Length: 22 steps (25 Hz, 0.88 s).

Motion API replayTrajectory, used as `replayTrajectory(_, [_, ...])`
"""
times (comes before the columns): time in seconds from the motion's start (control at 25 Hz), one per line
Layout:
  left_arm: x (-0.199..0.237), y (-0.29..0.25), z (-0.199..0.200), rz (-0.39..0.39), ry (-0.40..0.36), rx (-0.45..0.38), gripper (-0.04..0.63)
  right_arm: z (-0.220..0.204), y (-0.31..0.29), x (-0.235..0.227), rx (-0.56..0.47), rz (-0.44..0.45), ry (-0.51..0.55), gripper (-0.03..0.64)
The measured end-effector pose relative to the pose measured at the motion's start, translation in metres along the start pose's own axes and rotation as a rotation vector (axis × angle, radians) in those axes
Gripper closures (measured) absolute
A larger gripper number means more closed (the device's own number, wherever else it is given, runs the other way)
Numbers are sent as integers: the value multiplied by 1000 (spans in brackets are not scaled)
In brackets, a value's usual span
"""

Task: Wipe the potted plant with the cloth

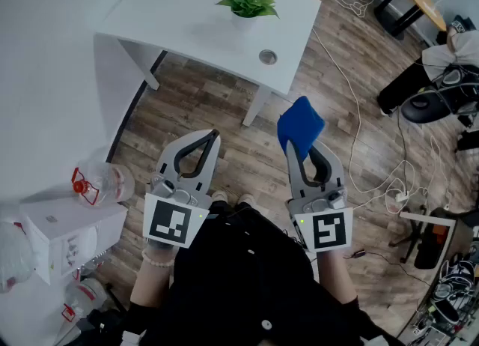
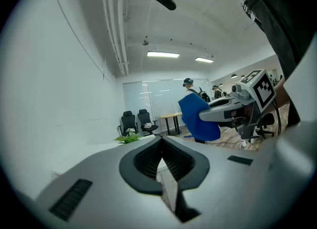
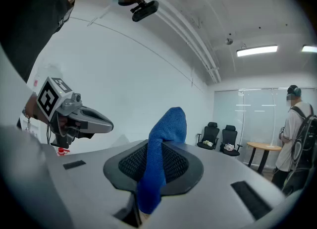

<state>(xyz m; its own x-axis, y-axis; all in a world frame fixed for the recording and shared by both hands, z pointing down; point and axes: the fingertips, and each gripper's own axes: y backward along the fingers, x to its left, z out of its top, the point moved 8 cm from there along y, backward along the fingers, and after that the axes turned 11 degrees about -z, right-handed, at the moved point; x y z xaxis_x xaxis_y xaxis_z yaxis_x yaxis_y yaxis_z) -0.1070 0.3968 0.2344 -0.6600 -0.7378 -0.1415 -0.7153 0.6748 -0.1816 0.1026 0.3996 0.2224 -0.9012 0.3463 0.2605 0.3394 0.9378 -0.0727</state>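
The potted plant (image 1: 248,1), green leaves in a white pot, stands on a white table (image 1: 187,15) well ahead of both grippers. It also shows small and far off in the left gripper view (image 2: 128,138). My right gripper (image 1: 302,144) is shut on a blue cloth (image 1: 299,123), which sticks up from between its jaws (image 3: 161,146). My left gripper (image 1: 215,135) is shut with nothing in it (image 2: 161,143). Both are held side by side over the wooden floor, short of the table. The left gripper view also catches the cloth (image 2: 198,119).
A round metal insert (image 1: 268,57) sits in the table near its front edge. Water jugs (image 1: 105,183) and a white box (image 1: 71,236) stand at the left by the wall. Cables (image 1: 352,112) run over the floor at the right. A person (image 3: 294,124) stands far off.
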Motion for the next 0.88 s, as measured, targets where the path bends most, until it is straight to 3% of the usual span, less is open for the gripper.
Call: replayTrajectory(0.88, [12,2,-7,-36,-9,-20,583,-2,-2,10,9,-70,-46,532])
